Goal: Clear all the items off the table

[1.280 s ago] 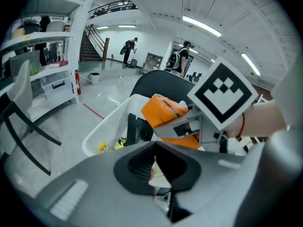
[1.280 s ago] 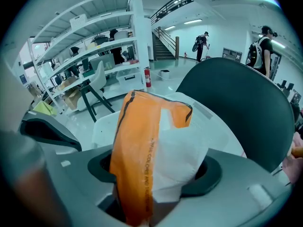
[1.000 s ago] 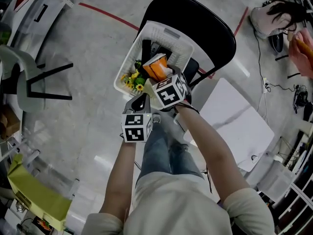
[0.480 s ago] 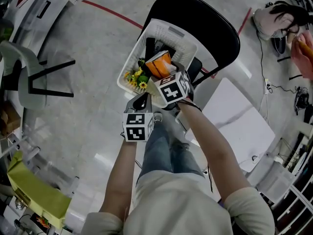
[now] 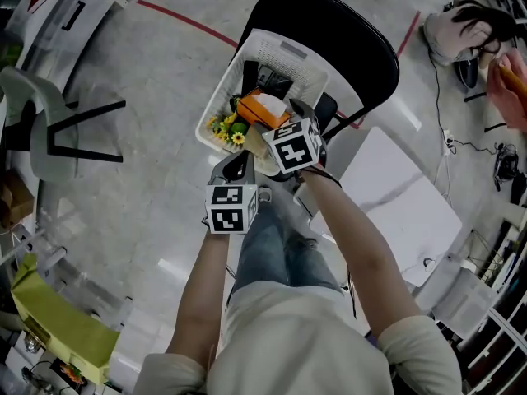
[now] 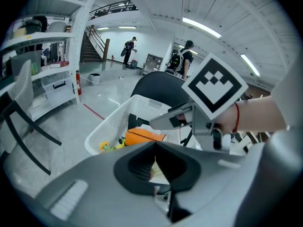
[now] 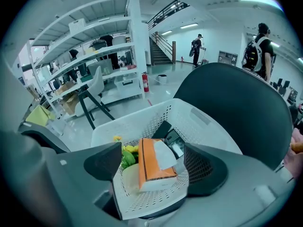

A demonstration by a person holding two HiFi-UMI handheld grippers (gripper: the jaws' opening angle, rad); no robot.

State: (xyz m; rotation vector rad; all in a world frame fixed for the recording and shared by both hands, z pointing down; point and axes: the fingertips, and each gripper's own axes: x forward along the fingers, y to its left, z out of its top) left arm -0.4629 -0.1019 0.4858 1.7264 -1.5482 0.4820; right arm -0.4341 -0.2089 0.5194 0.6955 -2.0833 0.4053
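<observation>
Two claws hang at the white basket (image 5: 280,52) on the black chair (image 5: 350,31). Your left claw (image 6: 155,159) is closed and empty. Your right claw (image 7: 154,165) has just been opening and stands wide above the orange tissue box (image 7: 147,157) lying inside.

The person wears a pale, short-sleeved T-shirt (image 5: 296,344) and blue jeans (image 5: 276,249), with a thin red cord (image 6: 235,117) round the right wrist. The left gripper (image 6: 155,167) and the right gripper (image 7: 154,167) share one build: broad, smooth grey plastic bodies that end in matt black jaw pads with a fine textured face. Each carries a white cube printed with bold black square markers, the left cube (image 5: 230,208) and the right cube (image 5: 296,146).
</observation>
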